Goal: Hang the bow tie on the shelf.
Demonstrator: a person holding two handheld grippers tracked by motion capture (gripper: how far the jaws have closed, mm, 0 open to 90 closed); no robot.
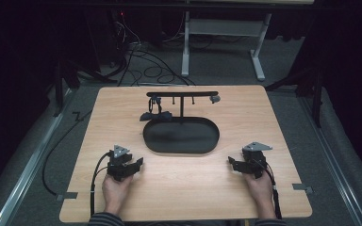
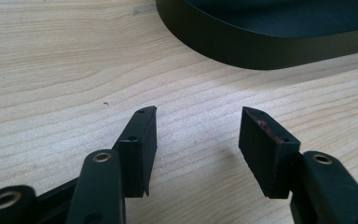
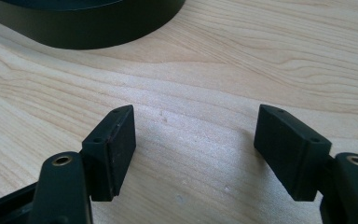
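Item 1. Hands, two: the person's left hand [image 1: 115, 188] and right hand [image 1: 260, 187] enter at the near edge of the table [image 1: 122, 101], each with a striped cuff behind it.

Item 2. Grippers, two. The left gripper [image 1: 133, 165] rests on the wood near the left front of the tray; the right gripper [image 1: 233, 164] rests near its right front. Both point inward toward the tray. In the left gripper view the jaws of the left gripper [image 2: 198, 128] stand wide apart over bare wood with nothing between them; in the right gripper view the right gripper [image 3: 195, 128] likewise gapes and holds nothing.

Item 3. Tray [image 1: 151, 139], one: black, oval, shallow, at table centre. Its inside looks bare. Its dark wall shows in the left gripper view [image 2: 242, 49] and the right gripper view [image 3: 88, 35].

Item 4. Stand [image 1: 182, 93], one: a black T-shaped bar on a post rising from the far rim of the tray. Hanging pieces along the bar are too small to count with certainty; roughly four pegs or pendants show.

Item 5. Small dark bundle [image 1: 155, 115], one, lying on the table touching the tray's far-left rim, below the bar's left end. Its nature cannot be made out.

Status: judged a starting pose, with no piece yet taken up. The next move likely calls for a forward reach past the tray toward the bar or bundle, with fine aim on small hanging items.
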